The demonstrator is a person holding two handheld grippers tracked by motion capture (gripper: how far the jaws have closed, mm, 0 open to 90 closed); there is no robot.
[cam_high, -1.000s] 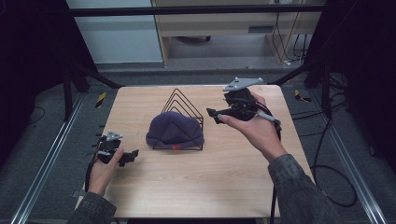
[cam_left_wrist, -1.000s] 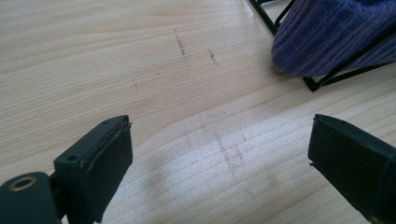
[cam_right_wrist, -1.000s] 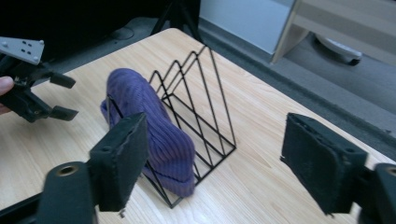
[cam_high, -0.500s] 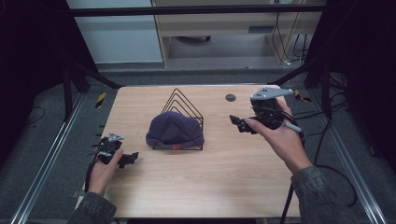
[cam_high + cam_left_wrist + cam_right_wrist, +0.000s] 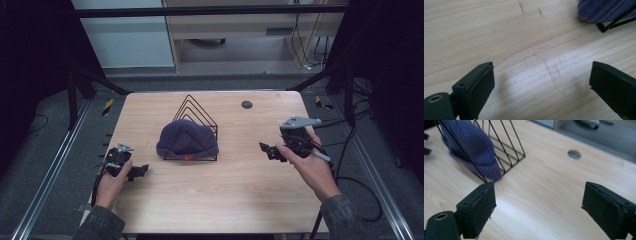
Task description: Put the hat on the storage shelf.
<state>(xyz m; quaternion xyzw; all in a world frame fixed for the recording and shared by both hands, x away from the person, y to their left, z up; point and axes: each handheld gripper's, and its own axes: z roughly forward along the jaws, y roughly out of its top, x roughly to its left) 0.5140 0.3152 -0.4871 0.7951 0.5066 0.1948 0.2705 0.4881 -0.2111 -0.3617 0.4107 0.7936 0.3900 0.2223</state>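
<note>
A dark purple knit beanie [image 5: 186,139] is draped over a black wire rack [image 5: 194,111] in the middle of the wooden table [image 5: 225,200]. In the right gripper view the beanie [image 5: 475,145] and the rack [image 5: 504,152] lie at upper left. The beanie's edge [image 5: 604,10] shows at the top right of the left gripper view. My left gripper [image 5: 141,171] rests low at the table's left side, open, nothing between its jaws. My right gripper [image 5: 267,150] is held right of the rack, open and empty, pointing toward the beanie.
A round cable hole [image 5: 246,104] sits in the table's far right part, also seen as the hole [image 5: 574,154] in the right gripper view. Black frame posts stand around the table. Cables [image 5: 350,180] trail off the right edge.
My right gripper has moved away from the rack, to the right and toward the near side of the table. The left gripper has stayed put.
</note>
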